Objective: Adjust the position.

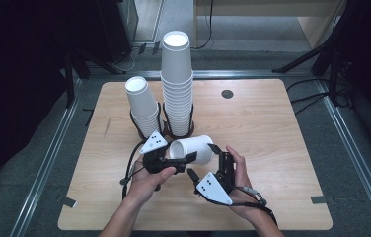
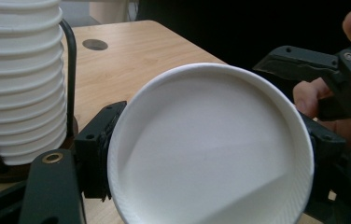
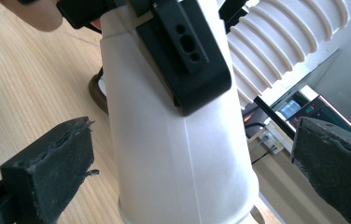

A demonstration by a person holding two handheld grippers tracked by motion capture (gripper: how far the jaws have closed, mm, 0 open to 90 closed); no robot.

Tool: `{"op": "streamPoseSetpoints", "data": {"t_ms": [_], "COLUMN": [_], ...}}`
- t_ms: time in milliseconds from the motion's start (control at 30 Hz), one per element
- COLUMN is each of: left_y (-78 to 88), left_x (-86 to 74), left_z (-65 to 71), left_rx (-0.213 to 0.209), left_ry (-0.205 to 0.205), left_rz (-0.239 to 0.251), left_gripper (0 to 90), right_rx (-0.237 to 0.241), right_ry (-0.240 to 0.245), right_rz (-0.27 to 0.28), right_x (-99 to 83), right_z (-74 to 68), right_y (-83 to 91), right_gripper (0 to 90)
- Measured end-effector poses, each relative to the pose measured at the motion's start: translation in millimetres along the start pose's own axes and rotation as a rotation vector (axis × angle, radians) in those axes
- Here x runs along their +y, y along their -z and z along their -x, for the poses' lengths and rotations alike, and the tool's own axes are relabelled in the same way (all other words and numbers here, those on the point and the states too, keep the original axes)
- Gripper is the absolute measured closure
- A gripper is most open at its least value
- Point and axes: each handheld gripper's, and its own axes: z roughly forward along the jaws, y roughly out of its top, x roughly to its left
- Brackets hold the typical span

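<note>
The left claw (image 1: 186, 159) is clenched on a white paper cup (image 1: 193, 149) lying sideways above the surface (image 1: 272, 138), at six o'clock from the two cup stacks (image 1: 177, 84). The right claw (image 1: 204, 160) stands released around its base, seemingly mid-handover; next it should close.

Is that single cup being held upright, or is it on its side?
On its side: the cup lies horizontal in the left gripper, its empty mouth facing that gripper's camera.

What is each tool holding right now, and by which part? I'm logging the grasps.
The left tool is shut on the single paper cup, clamping its side wall near the open rim. The right tool is open around the cup, holding nothing.
</note>
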Motion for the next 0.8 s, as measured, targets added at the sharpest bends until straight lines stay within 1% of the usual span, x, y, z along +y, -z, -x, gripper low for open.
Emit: {"op": "streamPoseSetpoints", "data": {"t_ms": [67,100,133,167,200,233,367,400,433,500,533,567,633,700,800], "left_y": [1.1,1.8,2.0,2.1,1.7,1.4,1.0,1.1,1.2,1.1,0.9,0.9,0.9,1.0,1.0], "left_x": [0.7,1.1,1.2,1.2,0.9,0.8,1.3,1.5,1.6,1.6,1.5,1.3,0.9,0.6,-0.1], "left_z": [-0.6,-1.4,-2.0,-2.4,-2.9,-3.0,-3.4,-3.4,-3.6,-4.1,-4.5,-4.9,-6.1,-6.9,-7.5], "left_rx": [0.002,0.001,-0.001,-0.004,-0.010,-0.009,-0.008,-0.008,-0.008,-0.006,-0.006,-0.005,-0.003,-0.001,0.001], "left_ry": [0.006,0.005,0.006,0.006,0.004,0.004,-0.001,-0.003,-0.005,-0.006,-0.008,-0.007,-0.004,0.001,0.004], "left_rz": [0.011,0.014,0.015,0.014,0.014,0.015,0.020,0.020,0.020,0.021,0.020,0.021,0.024,0.027,0.030], "left_gripper": [24.6,24.5,24.5,24.5,24.5,24.5,24.5,24.5,24.5,24.4,24.4,24.4,24.3,24.3,24.3], "right_rx": [0.000,0.003,0.002,0.002,0.003,0.000,-0.009,-0.010,-0.010,-0.013,-0.012,-0.015,-0.029,-0.037,-0.051], "right_ry": [-0.013,-0.032,-0.066,-0.066,-0.084,-0.112,-0.163,-0.194,-0.210,-0.266,-0.277,-0.296,-0.313,-0.355,-0.393], "right_rz": [0.004,0.000,-0.013,-0.013,-0.016,-0.023,-0.047,-0.054,-0.054,-0.063,-0.064,-0.067,-0.078,-0.088,-0.093], "right_x": [0.8,1.0,0.5,0.5,0.3,-0.4,-3.2,-3.7,-4.0,-4.3,-4.3,-4.3,-4.8,-5.4,-6.5], "right_z": [1.6,2.1,3.1,3.1,3.3,3.6,4.8,5.3,6.1,6.8,7.0,7.0,7.6,8.9,10.9], "right_y": [2.7,4.9,8.1,8.1,9.3,11.5,15.9,17.2,17.6,18.8,19.1,19.3,19.2,19.4,20.7], "right_gripper": [0.0,0.0,0.0,0.0,0.0,0.0,0.0,0.0,0.0,0.0,0.0,0.0,0.0,0.0,0.0]}}
